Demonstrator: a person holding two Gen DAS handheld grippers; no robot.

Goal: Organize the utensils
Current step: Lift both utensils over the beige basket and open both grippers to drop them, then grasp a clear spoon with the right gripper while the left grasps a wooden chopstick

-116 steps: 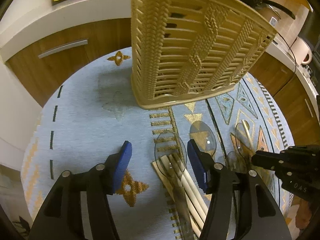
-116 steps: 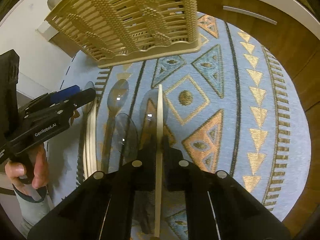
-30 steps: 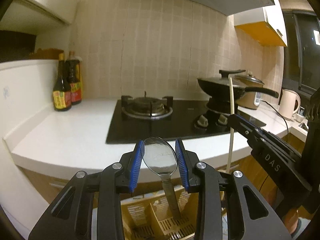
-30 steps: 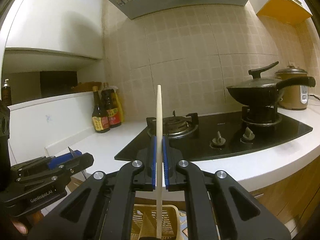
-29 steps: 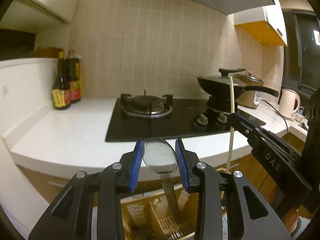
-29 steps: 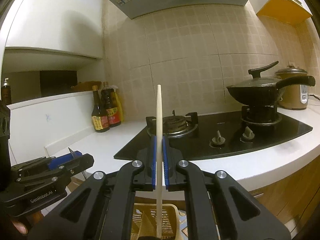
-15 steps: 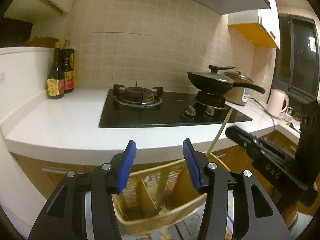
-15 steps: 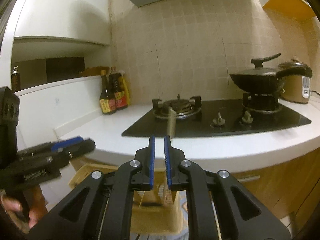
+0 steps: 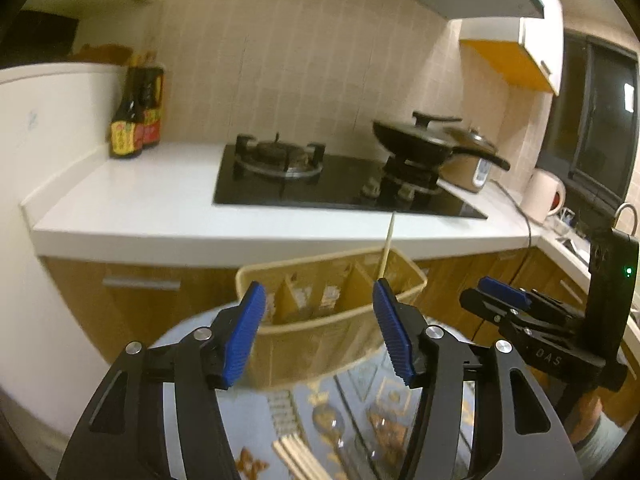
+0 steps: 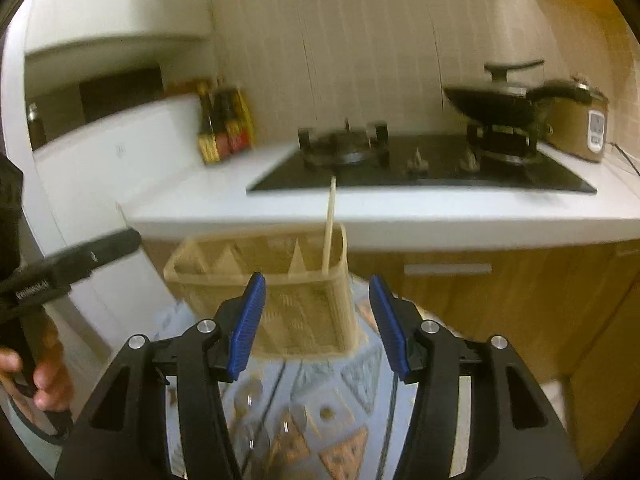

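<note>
**Both grippers empty above the basket; more chopsticks and spoons wait on the mat**

The remaining chopsticks (image 9: 298, 456) lie bundled flat on the patterned mat (image 9: 280, 404), in front of the woven basket (image 9: 320, 332) and on the viewer's side of it. They look like thin, pale, rigid sticks: light, probably smooth enough to roll or swivel between two pads. A hold near the middle of the length, across the stick, should keep one from tipping. Just beside them, also in front of the basket, lie clear spoons (image 10: 250, 394); they seem to be light plastic, slick and hard to see, and the handle is likely a safer hold than the curved bowl.

One chopstick (image 10: 329, 226) already stands in the basket's right-end compartment, leaning slightly and rising past the rim. A spoon may sit in another compartment, but blur hides it.

The left gripper (image 9: 318, 332) hangs in front of the basket with its blue pads (image 9: 244, 332) spread wide and nothing between them. The right gripper (image 10: 318, 324) is likewise spread and empty, to the basket's right.

Behind the basket run the white counter (image 9: 140, 216), hob (image 9: 320, 184) and pan (image 9: 424, 136).
</note>
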